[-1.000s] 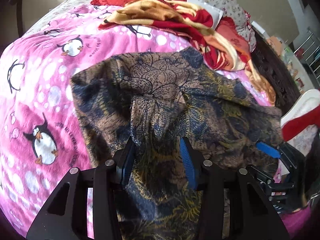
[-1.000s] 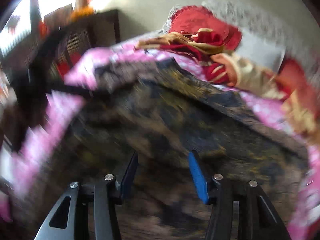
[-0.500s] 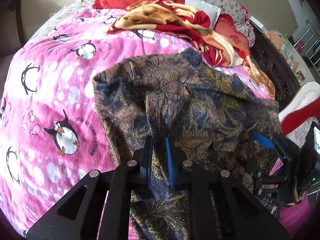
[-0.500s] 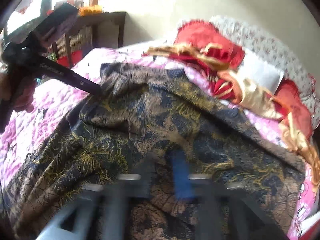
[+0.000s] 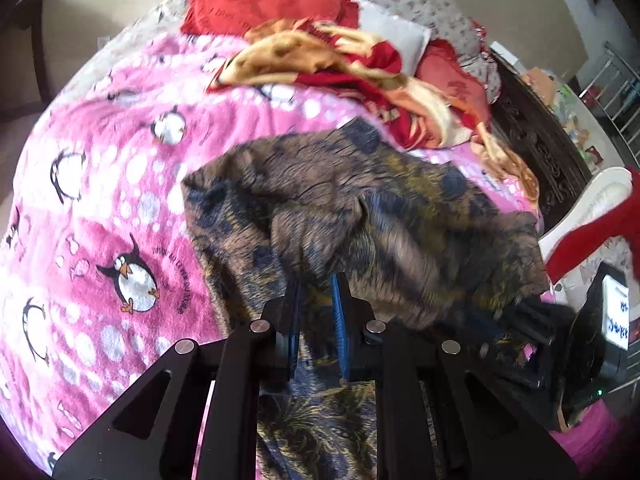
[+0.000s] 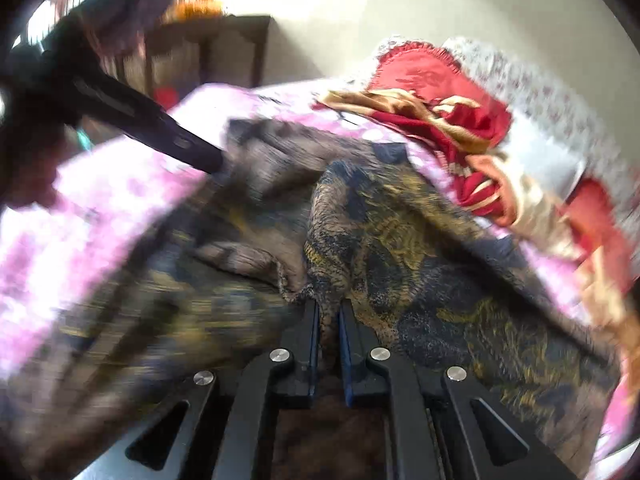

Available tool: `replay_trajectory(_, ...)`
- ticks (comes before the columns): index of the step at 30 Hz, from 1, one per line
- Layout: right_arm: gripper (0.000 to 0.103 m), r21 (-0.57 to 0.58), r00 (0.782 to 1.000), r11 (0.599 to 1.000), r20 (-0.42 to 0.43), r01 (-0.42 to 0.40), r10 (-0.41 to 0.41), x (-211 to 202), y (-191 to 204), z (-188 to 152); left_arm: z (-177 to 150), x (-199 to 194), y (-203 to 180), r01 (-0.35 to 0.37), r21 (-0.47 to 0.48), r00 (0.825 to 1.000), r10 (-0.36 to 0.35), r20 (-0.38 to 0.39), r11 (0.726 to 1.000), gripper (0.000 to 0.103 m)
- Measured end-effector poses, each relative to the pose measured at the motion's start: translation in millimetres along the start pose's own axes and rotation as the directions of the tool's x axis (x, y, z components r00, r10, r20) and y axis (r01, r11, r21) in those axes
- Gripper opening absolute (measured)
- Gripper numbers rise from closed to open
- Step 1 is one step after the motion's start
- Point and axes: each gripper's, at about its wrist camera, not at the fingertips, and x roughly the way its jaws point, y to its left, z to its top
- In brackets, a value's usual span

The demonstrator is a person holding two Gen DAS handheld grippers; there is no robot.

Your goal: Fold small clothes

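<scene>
A brown and navy patterned garment lies crumpled on the pink blanket. My left gripper has a raised fold of it pinched between its blue pads, and its jaws are opening slightly. In the right wrist view the same garment spreads ahead. My right gripper is closing, with a narrow ridge of the cloth squeezed between its pads. The left gripper reaches in from the upper left, its tip at the cloth's far edge. The right gripper's body shows dark at the garment's right corner, its tips hidden by cloth.
A pink penguin blanket covers the bed. A heap of red and gold cloth and a red pillow lie at the far end. A dark carved bed frame runs along the right. A dark wooden cabinet stands by the wall.
Both grippers went from open over the garment to pinching folds of it. The left one rose with its fold, and the cloth bunched up between the two.
</scene>
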Motion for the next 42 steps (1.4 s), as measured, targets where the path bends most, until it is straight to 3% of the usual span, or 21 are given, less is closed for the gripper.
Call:
replay_trajectory(1, 0.008, 0.013, 0.999, 0.999, -0.010, -0.036, 0.037, -1.8, 2.9, -1.8, -1.3, 1.5, -4.8, 0.004, 0.000, 1.000, -0.004, 0.008, 1.000, 0.027)
replay_trajectory(4, 0.010, 0.036, 0.992, 0.997, -0.101, -0.066, 0.070, 19.7, 9.0, -10.0, -5.1, 18.1, -19.6, -0.015, 0.020, 1.000, 0.015, -0.014, 1.000, 0.029)
replay_trajectory(6, 0.029, 0.069, 0.992, 0.996, -0.109, -0.055, 0.062, 15.9, 2.6, -14.8, -9.9, 31.1, -28.8, -0.065, 0.067, 0.997, 0.067, -0.023, 0.996, 0.029)
replay_trajectory(8, 0.043, 0.172, 0.998, 0.983, -0.027, -0.057, 0.062, -16.3, -19.7, -19.8, -13.1, 38.1, -27.7, -0.130, 0.073, 0.991, 0.132, -0.024, 0.989, 0.029)
replay_trajectory(11, 0.059, 0.361, 0.994, 0.932, 0.077, 0.046, -0.079, -71.1, -73.3, -35.7, -13.8, 35.5, -13.2, -0.117, 0.017, 0.993, 0.117, -0.004, 0.993, 0.029)
replay_trajectory(12, 0.070, 0.436, 0.986, 0.895, 0.083, 0.093, -0.143, -84.3, -97.1, -44.0, -13.3, 34.3, -9.4, -0.099, -0.002, 0.995, 0.099, -0.002, 0.995, 0.029)
replay_trajectory(14, 0.077, 0.548, 0.970, 0.819, 0.049, 0.172, -0.236, -92.7, -138.6, -57.5, -12.7, 32.7, -4.7, -0.064, -0.031, 0.998, 0.064, 0.001, 0.997, 0.032)
replay_trajectory(17, 0.077, 0.634, 0.964, 0.733, -0.082, 0.247, -0.254, -68.8, -188.7, -69.3, -11.0, 41.0, -8.2, -0.076, -0.022, 0.997, 0.075, -0.016, 0.997, 0.038)
replay_trajectory(18, 0.068, 0.647, 0.972, 0.728, -0.103, 0.227, -0.212, -57.1, -197.1, -70.2, -10.0, 43.6, -9.6, -0.087, -0.017, 0.996, 0.087, -0.021, 0.996, 0.038)
replay_trajectory(19, 0.052, 0.658, 0.981, 0.728, -0.110, 0.192, -0.159, -45.9, -204.6, -69.9, -8.8, 45.6, -10.9, -0.096, -0.015, 0.995, 0.095, -0.023, 0.995, 0.038)
replay_trajectory(20, 0.019, 0.676, 0.988, 0.721, -0.084, 0.154, -0.132, -41.9, -210.8, -68.1, -8.1, 46.7, -11.4, -0.097, -0.013, 0.995, 0.097, -0.025, 0.995, 0.038)
replay_trajectory(22, 0.016, 0.731, 0.985, 0.666, -0.048, 0.148, -0.167, -45.8, -223.3, -70.1, -8.5, 49.2, -11.2, -0.099, -0.006, 0.995, 0.099, -0.031, 0.995, 0.038)
replay_trajectory(25, 0.016, 0.734, 0.981, 0.651, -0.150, 0.195, -0.125, -15.6, -235.0, -80.6, -8.0, 63.4, -10.1, -0.121, 0.006, 0.990, 0.121, -0.074, 0.993, 0.039)
replay_trajectory(27, 0.018, 0.751, 0.983, 0.634, -0.137, 0.186, -0.126, -16.1, -238.4, -86.2, -7.0, 63.7, -8.5, -0.123, -0.011, 0.989, 0.122, -0.079, 0.992, 0.039)
replay_trajectory(30, 0.048, 0.813, 0.989, 0.566, -0.077, 0.137, -0.129, -50.0, -236.8, -93.5, -6.7, 48.7, -5.0, -0.092, -0.039, 0.994, 0.090, -0.058, 0.995, 0.039)
replay_trajectory(33, 0.071, 0.812, 0.994, 0.582, 0.013, 0.055, -0.111, -79.9, -222.4, -104.7, -10.1, 36.1, -0.3, -0.088, -0.041, 0.996, 0.086, -0.036, 0.995, 0.039)
replay_trajectory(34, 0.071, 0.808, 0.996, 0.589, 0.022, 0.030, -0.081, -80.7, -218.3, -106.6, -11.3, 35.3, 0.5, -0.083, -0.041, 0.996, 0.081, -0.035, 0.996, 0.039)
replay_trajectory(35, 0.069, 0.796, 0.999, 0.605, 0.013, 0.013, -0.039, -78.8, -211.1, -108.0, -12.9, 36.5, 0.5, -0.085, -0.039, 0.996, 0.084, -0.043, 0.996, 0.039)
replay_trajectory(37, 0.021, 0.739, 0.999, 0.672, -0.051, 0.048, -0.016, -70.9, -195.7, -107.3, -15.9, 41.3, -0.2, -0.107, -0.030, 0.992, 0.105, -0.066, 0.994, 0.039)
replay_trajectory(38, 0.012, 0.704, 0.993, 0.702, -0.105, 0.109, -0.049, -65.9, -190.0, -110.1, -17.4, 42.5, -0.1, -0.110, -0.030, 0.992, 0.108, -0.070, 0.993, 0.039)
replay_trajectory(42, 0.012, 0.737, 0.986, 0.658, -0.165, 0.150, -0.041, -56.3, -194.6, -134.4, -23.3, 34.4, -6.6, -0.101, -0.009, 0.992, 0.100, -0.075, 0.995, 0.039)
